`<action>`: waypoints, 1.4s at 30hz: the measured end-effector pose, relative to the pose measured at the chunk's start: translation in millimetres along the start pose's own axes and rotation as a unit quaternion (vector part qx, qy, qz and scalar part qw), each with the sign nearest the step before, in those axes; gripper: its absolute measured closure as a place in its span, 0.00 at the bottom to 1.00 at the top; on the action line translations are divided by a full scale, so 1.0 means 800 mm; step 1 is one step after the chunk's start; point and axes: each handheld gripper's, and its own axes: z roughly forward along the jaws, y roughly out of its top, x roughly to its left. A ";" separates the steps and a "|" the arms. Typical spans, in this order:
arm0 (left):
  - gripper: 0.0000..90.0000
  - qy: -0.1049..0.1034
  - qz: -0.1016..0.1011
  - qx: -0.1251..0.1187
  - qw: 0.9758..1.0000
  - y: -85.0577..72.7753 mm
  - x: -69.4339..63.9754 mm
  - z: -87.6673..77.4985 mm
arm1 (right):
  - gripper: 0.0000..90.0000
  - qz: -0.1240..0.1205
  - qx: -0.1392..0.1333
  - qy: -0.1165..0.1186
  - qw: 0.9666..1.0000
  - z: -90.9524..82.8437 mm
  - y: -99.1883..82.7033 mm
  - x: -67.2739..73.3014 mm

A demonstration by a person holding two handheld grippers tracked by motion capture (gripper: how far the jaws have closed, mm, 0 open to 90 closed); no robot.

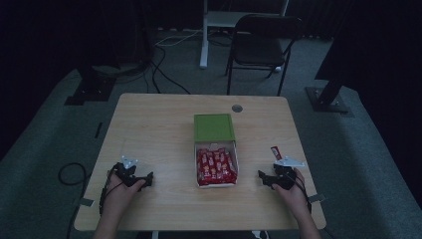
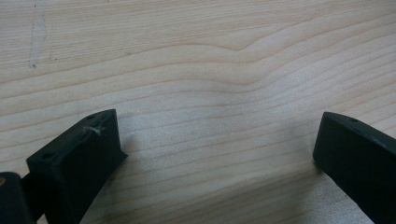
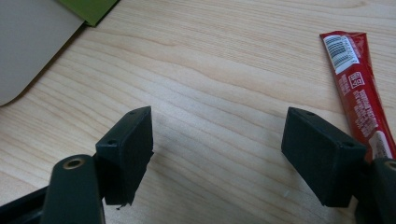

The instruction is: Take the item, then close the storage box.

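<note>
The wooden table (image 1: 164, 119) carries a white box (image 1: 217, 185) at its middle, packed with red sachets (image 1: 216, 167) lying side by side; its green lid (image 1: 214, 127) lies flat just behind it, touching or nearly touching the box's far edge. One loose red sachet (image 3: 360, 88) lies on the bare wood well to the right of the box, just beyond the right gripper (image 1: 271, 180), near the table's right edge; in the right gripper view it runs lengthwise beside the right-hand jaw, outside the gap, its barcode end pointing away. The right gripper (image 3: 217, 147) rests low over the wood with its jaws spread wide and nothing between them; a corner of the box and of the green lid shows at the upper left of that view. The left gripper (image 1: 135, 178) sits near the table's front left, well apart from the box; its jaws (image 2: 215, 144) also stand wide apart over bare grain, holding nothing. Open wood lies on both sides of the box, wider on the left; the far half of the table is bare but for the lid and a small round grommet (image 1: 237, 108) near the back edge; a dark chair (image 1: 263, 47) stands on the floor beyond the table.
</note>
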 end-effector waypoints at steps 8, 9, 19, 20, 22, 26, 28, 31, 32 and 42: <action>0.02 0.000 0.000 0.000 1.000 0.000 0.000 0.000 | 0.23 -0.025 0.008 0.004 1.000 0.002 0.000 0.006; 0.02 0.000 0.000 0.000 1.000 0.000 0.000 0.000 | 0.19 -0.024 0.010 -0.005 1.000 0.002 0.000 0.007; 0.02 -0.007 0.010 0.002 1.000 0.001 -0.003 0.000 | 0.15 -0.020 0.014 -0.010 1.000 0.004 0.002 0.005; 0.02 -0.017 0.018 0.000 1.000 0.001 -0.005 0.000 | 0.15 -0.017 0.013 -0.007 1.000 0.003 0.002 0.005; 0.03 -0.037 0.028 -0.003 0.999 0.002 -0.011 0.000 | 0.15 -0.015 0.009 -0.006 1.000 0.002 0.004 0.004; 0.03 -0.081 0.026 -0.037 0.996 0.010 -0.028 -0.005 | 0.15 -0.013 -0.011 0.003 1.000 -0.006 0.013 0.005; 0.03 -0.092 0.035 -0.056 0.994 0.017 -0.036 -0.010 | 0.15 -0.014 -0.019 0.004 1.000 -0.010 0.017 0.005; 0.03 -0.111 0.047 -0.077 0.990 0.027 -0.048 -0.018 | 0.15 -0.009 -0.033 0.008 0.999 -0.016 0.024 0.006; 0.03 -0.117 0.052 -0.082 0.988 0.030 -0.053 -0.021 | 0.15 -0.009 -0.037 0.010 0.999 -0.018 0.027 0.006; 0.02 -0.145 0.116 -0.115 0.976 0.047 -0.091 -0.044 | 0.15 -0.016 -0.056 0.043 0.997 -0.034 0.043 0.016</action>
